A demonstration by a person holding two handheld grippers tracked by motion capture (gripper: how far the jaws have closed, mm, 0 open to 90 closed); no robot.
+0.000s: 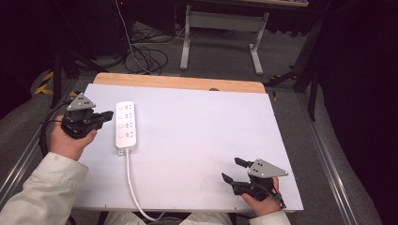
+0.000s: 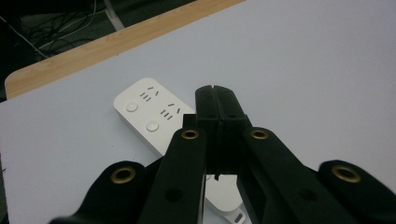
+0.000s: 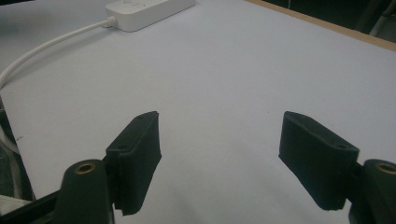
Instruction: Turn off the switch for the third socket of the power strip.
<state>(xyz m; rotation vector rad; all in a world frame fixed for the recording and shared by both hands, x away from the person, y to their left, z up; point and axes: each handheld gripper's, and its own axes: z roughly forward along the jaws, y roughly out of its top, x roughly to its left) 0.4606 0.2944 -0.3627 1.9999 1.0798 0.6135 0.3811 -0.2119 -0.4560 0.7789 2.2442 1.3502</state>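
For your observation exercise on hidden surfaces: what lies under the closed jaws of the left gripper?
The left gripper, jaws shut with nothing between them, sits above the white power strip. Two socket groups and two round buttons show; the strip's middle is covered by the jaws, and the white board lies beneath.

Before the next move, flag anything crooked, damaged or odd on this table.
Nothing stands out. The white power strip lies flat and intact on the white tabletop, its cord trailing off the near edge. The left gripper is shut beside it, holding nothing; the right gripper is open.

A lab or workshop: a white-topped counter (image 1: 197, 140) on grey carpet, loose cables (image 1: 145, 56) on the floor, a metal desk frame (image 1: 220, 33) behind, dark surroundings.
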